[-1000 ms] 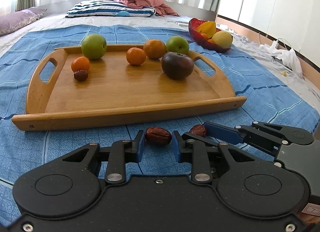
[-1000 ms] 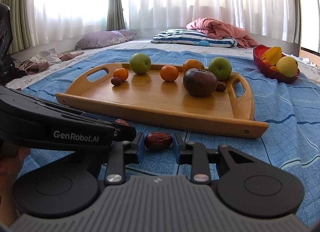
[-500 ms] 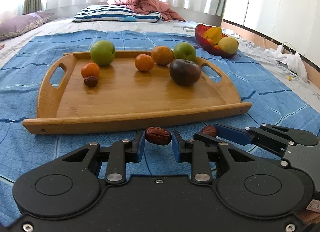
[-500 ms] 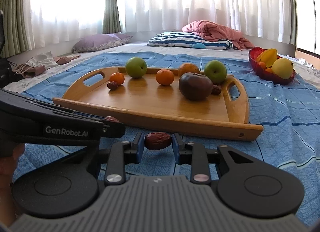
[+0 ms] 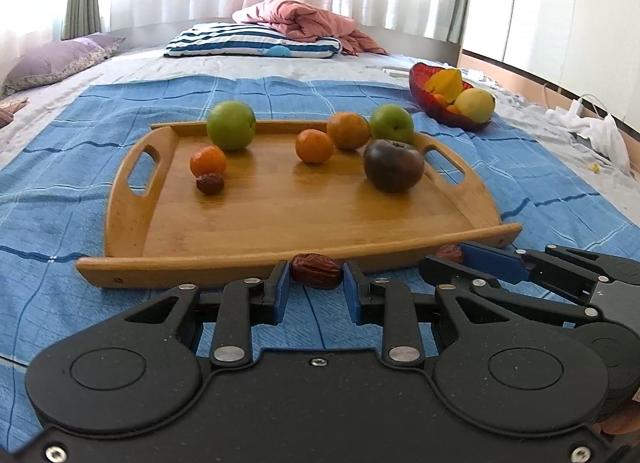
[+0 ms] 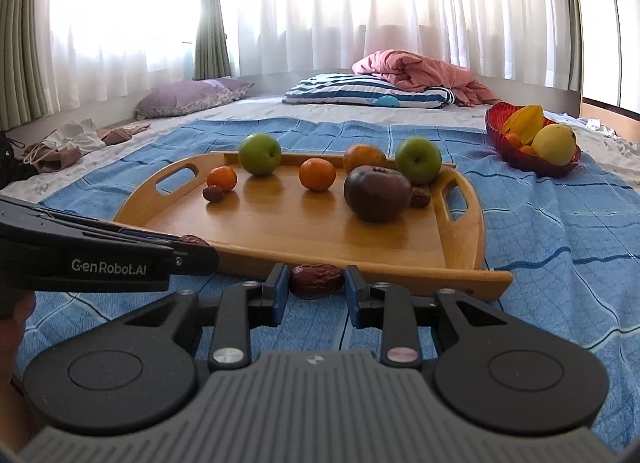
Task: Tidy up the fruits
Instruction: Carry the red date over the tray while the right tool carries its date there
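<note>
My left gripper (image 5: 316,277) is shut on a red date (image 5: 316,270), held just above the near rim of the wooden tray (image 5: 280,255). My right gripper (image 6: 316,283) is shut on another red date (image 6: 316,281), also at the tray's near rim (image 6: 360,275). Each gripper shows in the other's view, beside it. On the tray lie two green apples (image 5: 231,125) (image 5: 391,124), three oranges (image 5: 314,146), a dark purple fruit (image 5: 393,170) and a date (image 5: 209,184). A second tray date (image 6: 420,197) shows behind the purple fruit.
A red bowl (image 5: 444,115) with yellow fruit sits on the blue blanket (image 5: 540,183) at the far right. Pillows (image 5: 252,39) and a pink quilt lie at the back. Clothes lie at both sides.
Both grippers have risen with their dates; the tray now sits lower and farther in both views.
</note>
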`<control>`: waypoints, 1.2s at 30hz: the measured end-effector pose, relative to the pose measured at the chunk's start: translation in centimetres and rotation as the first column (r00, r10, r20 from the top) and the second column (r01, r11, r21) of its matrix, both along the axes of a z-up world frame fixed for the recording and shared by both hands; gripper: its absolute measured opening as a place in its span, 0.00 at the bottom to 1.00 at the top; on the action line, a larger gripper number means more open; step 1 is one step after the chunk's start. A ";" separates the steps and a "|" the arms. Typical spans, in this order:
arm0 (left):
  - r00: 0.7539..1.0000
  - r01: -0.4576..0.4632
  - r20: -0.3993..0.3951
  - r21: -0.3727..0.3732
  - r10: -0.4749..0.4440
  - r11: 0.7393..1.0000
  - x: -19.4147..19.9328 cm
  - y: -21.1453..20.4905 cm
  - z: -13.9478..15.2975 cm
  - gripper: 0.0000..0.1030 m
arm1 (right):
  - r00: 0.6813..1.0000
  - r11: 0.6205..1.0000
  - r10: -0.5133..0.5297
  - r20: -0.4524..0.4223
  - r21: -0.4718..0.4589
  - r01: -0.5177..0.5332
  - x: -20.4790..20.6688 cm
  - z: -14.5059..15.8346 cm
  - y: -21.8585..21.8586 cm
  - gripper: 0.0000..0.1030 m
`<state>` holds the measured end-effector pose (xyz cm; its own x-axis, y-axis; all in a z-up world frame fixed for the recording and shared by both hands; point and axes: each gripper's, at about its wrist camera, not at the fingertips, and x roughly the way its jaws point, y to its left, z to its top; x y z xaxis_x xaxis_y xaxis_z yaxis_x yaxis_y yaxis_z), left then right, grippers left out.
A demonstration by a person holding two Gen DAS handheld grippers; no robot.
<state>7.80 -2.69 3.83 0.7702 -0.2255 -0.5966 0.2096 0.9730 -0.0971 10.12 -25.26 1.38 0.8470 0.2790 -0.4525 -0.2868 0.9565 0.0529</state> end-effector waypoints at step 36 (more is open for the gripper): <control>0.990 -0.137 0.020 -0.016 0.138 0.990 6.9 3.9 1.0 0.26 | 0.998 0.998 -0.054 0.039 0.015 0.053 6.8 2.0 2.6 0.35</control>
